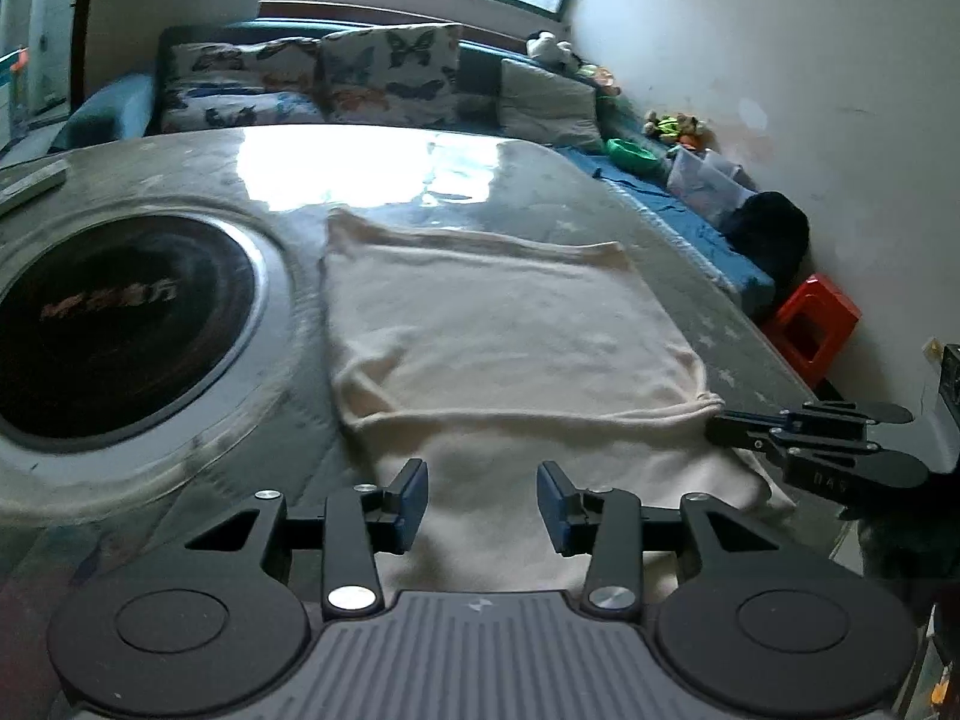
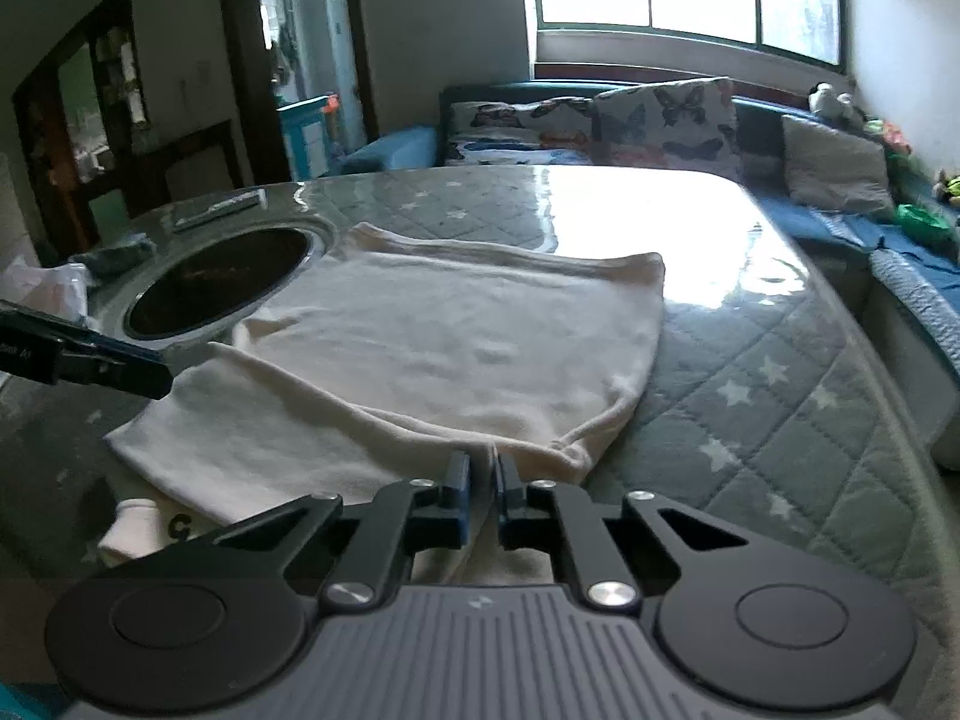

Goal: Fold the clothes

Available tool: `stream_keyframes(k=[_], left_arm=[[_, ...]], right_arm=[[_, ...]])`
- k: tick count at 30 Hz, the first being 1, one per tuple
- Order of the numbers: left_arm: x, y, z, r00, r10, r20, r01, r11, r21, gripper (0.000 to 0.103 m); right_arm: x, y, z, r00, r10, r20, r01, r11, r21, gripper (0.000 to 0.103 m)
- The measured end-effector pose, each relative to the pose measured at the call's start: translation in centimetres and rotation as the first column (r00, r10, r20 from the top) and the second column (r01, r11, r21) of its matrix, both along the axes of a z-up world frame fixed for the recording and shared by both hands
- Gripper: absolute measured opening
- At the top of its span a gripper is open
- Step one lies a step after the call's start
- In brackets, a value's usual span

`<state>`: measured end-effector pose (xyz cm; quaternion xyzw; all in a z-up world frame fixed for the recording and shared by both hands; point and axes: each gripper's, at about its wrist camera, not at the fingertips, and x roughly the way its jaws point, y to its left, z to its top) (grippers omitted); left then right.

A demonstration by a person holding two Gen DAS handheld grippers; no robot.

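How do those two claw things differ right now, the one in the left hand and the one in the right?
The left gripper has its jaws spread wide and holds nothing; the right gripper is pinched nearly shut on the cream garment. The left one hovers over the garment's near edge, while the right one grips at its near right corner. Both share the same black build with blue finger pads.

Black "C" on garment [image 2: 177, 528].
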<state>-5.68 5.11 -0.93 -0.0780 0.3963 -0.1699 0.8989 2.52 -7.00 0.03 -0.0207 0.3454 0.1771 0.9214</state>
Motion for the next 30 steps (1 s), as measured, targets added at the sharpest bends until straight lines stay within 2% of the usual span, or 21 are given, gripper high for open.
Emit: stream_keyframes(k=[3,6,8,12,15,18,22,30], left_arm=[[1.2,-0.7,-1.3,1.000,-0.003,-0.029,0.003,1.000,0.011,0.043],[1.5,-0.8,-1.6,0.999,-0.010,-0.037,0.010,1.000,0.020,0.043],[1.5,-0.7,-1.3,0.999,-0.012,-0.031,0.012,1.000,0.016,0.045],[1.6,-0.9,-1.3,1.000,-0.007,-0.009,0.007,0.999,0.033,0.049],[1.8,-1.2,-2.3,1.000,-0.011,-0.010,0.011,0.998,0.057,0.049],[1.1,-1.8,-1.9,0.999,-0.032,0.021,0.029,0.992,0.120,0.050],[-0.1,-1.8,-1.1,0.997,-0.073,0.037,0.068,0.992,0.110,0.051],[-2.7,-3.1,-1.0,0.983,-0.183,0.030,0.176,0.972,0.158,0.053]], right_arm=[[0.2,-0.3,-0.2,1.000,-0.004,-0.008,0.004,1.000,-0.002,0.007],[0.0,-0.3,0.4,1.000,-0.007,0.011,0.007,1.000,-0.025,0.016],[-0.3,-0.2,1.1,0.999,0.001,0.040,0.000,0.999,-0.041,0.018],[-0.7,0.8,2.1,0.995,0.069,0.071,-0.068,0.997,-0.022,0.018],[-0.8,2.2,1.4,0.989,0.138,0.053,-0.138,0.990,-0.015,0.020],[-1.0,3.2,0.2,0.984,0.178,0.015,-0.177,0.983,-0.056,0.020],[-2.2,3.6,0.2,0.978,0.209,0.021,-0.205,0.973,-0.101,0.024],[-3.4,2.9,0.2,0.976,0.216,0.012,-0.214,0.970,-0.112,0.028]])
